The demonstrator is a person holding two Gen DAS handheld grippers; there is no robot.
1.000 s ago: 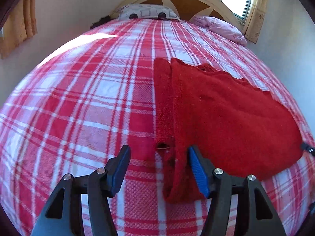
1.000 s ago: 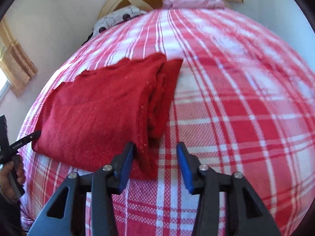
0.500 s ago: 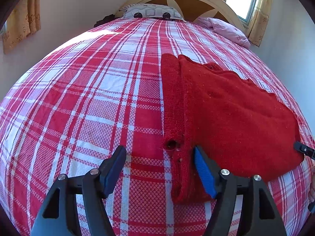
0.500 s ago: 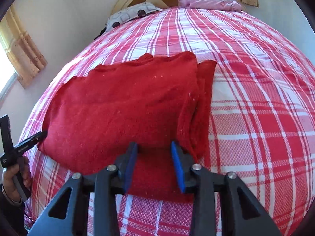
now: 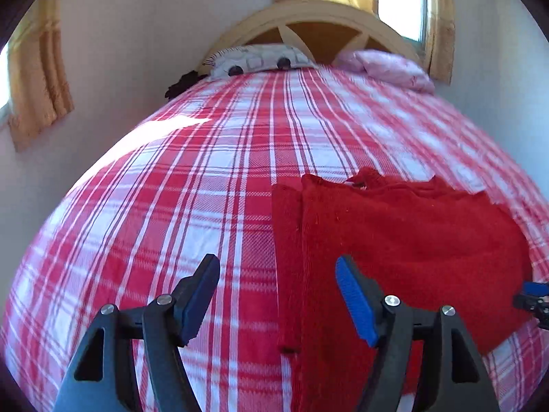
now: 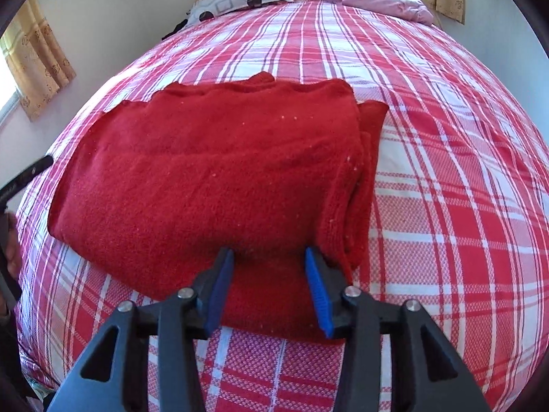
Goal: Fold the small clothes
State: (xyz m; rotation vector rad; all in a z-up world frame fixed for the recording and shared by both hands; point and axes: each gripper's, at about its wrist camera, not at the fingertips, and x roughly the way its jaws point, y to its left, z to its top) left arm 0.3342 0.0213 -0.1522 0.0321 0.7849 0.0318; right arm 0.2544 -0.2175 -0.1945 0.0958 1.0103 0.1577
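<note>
Your right claw opening, near edge of folded red sweater between pads, bed beneath. Left claw wide, empty, straddling sweater's left edge for next fold.

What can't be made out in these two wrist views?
- Right wrist view: whether the right gripper presses the red garment; its jaws are opening over the near edge, contact hidden by fabric.
- Left wrist view: the garment's near end is covered by the open left gripper.
- Layers underneath: hidden by the top layer.
</note>
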